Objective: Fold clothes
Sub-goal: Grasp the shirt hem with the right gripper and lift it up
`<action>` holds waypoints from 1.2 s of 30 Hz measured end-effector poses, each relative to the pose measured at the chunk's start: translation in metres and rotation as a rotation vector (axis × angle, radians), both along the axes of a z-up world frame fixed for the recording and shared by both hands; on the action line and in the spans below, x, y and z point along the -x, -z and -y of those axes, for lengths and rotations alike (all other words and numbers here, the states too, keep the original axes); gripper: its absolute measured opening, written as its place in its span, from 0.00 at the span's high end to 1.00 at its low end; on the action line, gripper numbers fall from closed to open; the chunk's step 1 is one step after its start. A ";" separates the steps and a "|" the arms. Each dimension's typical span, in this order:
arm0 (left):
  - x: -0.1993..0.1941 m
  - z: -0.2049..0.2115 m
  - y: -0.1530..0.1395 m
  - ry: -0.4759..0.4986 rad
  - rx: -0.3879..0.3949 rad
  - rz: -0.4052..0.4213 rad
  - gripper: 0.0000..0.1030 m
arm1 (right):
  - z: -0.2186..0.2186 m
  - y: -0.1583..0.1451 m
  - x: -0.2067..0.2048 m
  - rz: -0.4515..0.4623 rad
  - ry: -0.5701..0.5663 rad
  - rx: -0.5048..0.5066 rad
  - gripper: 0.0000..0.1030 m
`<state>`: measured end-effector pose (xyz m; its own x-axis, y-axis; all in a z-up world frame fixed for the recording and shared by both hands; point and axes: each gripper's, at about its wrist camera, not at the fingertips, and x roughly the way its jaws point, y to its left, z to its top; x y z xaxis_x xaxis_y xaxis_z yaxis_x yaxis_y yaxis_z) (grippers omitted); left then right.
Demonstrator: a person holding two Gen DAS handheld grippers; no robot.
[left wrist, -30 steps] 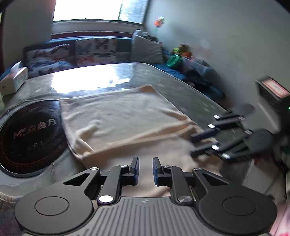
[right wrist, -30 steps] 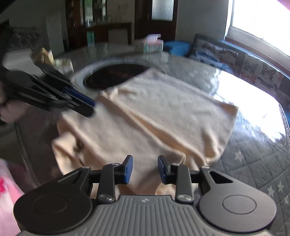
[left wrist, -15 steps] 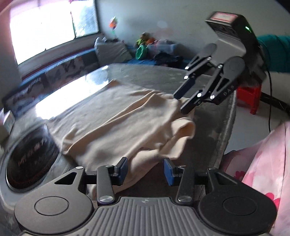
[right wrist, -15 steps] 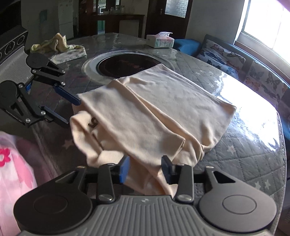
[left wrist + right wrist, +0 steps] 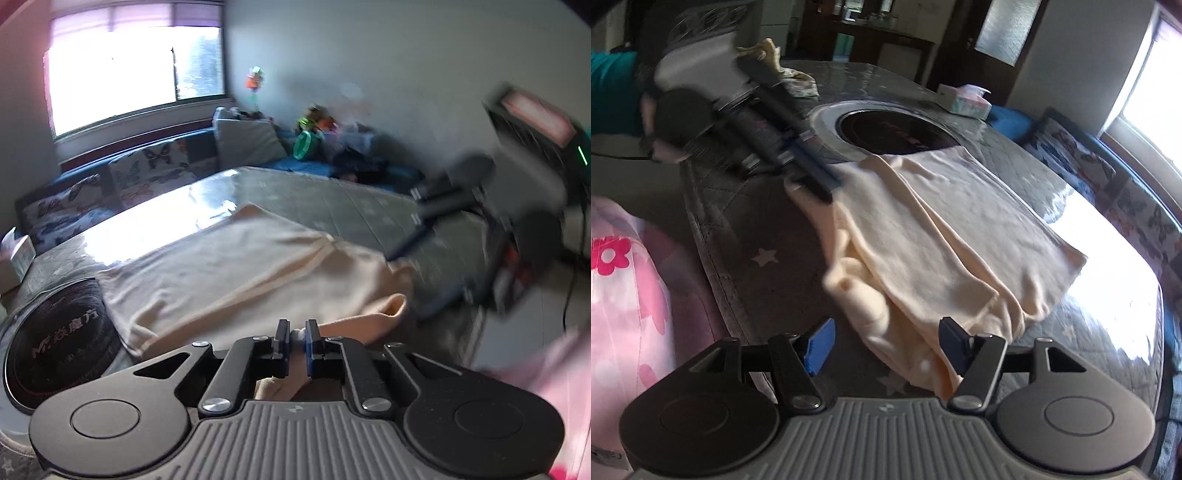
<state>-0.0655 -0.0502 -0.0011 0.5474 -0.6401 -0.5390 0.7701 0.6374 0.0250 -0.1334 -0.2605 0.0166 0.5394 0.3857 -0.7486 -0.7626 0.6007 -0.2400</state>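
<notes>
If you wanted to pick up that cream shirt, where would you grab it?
Probably the bunched near corner of the cream shirt, approached from the table's near edge: there the fabric rises in folds. The left gripper already pinches such an edge; the right gripper is opening.

Bright window (image 5: 114,74) on far wall, blown out, glare on the glossy grey quilted table (image 5: 332,206). Sofa (image 5: 110,181) under it with butterfly-print cushions, grey pillow (image 5: 247,140) at the corner. Plain grey wall (image 5: 388,66) on the right. Dark wood cabinet (image 5: 871,40) and door behind (right wrist view). Tissue box (image 5: 966,99) on table.
</notes>
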 end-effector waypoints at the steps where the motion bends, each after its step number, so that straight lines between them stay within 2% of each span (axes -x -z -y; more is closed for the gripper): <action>1: -0.006 0.000 -0.003 -0.011 0.018 -0.009 0.91 | -0.002 0.002 -0.001 0.015 -0.005 -0.001 0.38; 3: -0.019 0.001 -0.006 -0.025 0.044 -0.034 0.92 | -0.005 0.005 -0.004 0.034 -0.009 -0.006 0.39; 5: -0.031 0.001 -0.006 -0.035 0.065 -0.063 0.92 | -0.007 0.008 -0.012 0.022 0.004 -0.023 0.45; 8: -0.046 0.000 -0.004 -0.046 0.079 -0.106 0.91 | -0.009 0.011 -0.027 -0.017 0.038 -0.054 0.66; 9: -0.046 -0.002 -0.003 -0.048 0.081 -0.114 0.91 | -0.007 0.011 -0.033 -0.045 0.059 -0.074 0.77; 10: -0.047 -0.004 -0.002 -0.051 0.083 -0.122 0.90 | -0.006 0.010 -0.040 -0.072 0.080 -0.095 0.81; 13: -0.043 -0.015 -0.001 -0.057 0.082 -0.136 0.85 | 0.001 0.004 -0.058 -0.134 0.117 -0.164 0.85; 15: -0.037 -0.022 -0.001 -0.054 0.074 -0.132 0.73 | 0.005 -0.001 -0.066 -0.163 0.130 -0.197 0.86; 17: -0.029 -0.027 0.001 -0.047 0.056 -0.121 0.56 | 0.007 -0.004 -0.072 -0.175 0.139 -0.218 0.87; 20: -0.019 -0.031 0.006 -0.033 0.024 -0.106 0.51 | 0.011 -0.008 -0.079 -0.187 0.152 -0.245 0.87; 22: -0.012 -0.033 0.009 -0.026 0.001 -0.095 0.50 | 0.011 -0.010 -0.082 -0.185 0.158 -0.249 0.87; 27: -0.011 -0.028 0.026 -0.031 -0.087 -0.040 0.53 | 0.011 -0.014 -0.085 -0.168 0.170 -0.257 0.89; 28: -0.012 -0.029 0.029 -0.035 -0.099 -0.030 0.60 | 0.011 -0.014 -0.084 -0.163 0.174 -0.258 0.89; 29: -0.012 -0.029 0.030 -0.038 -0.106 -0.028 0.72 | 0.011 -0.013 -0.083 -0.158 0.177 -0.258 0.90; 32: -0.012 -0.033 0.029 -0.042 -0.093 -0.033 0.89 | 0.010 -0.013 -0.077 -0.144 0.181 -0.263 0.92; 36: -0.002 -0.037 0.015 -0.058 -0.052 -0.010 0.92 | 0.012 -0.017 -0.062 -0.117 0.178 -0.285 0.92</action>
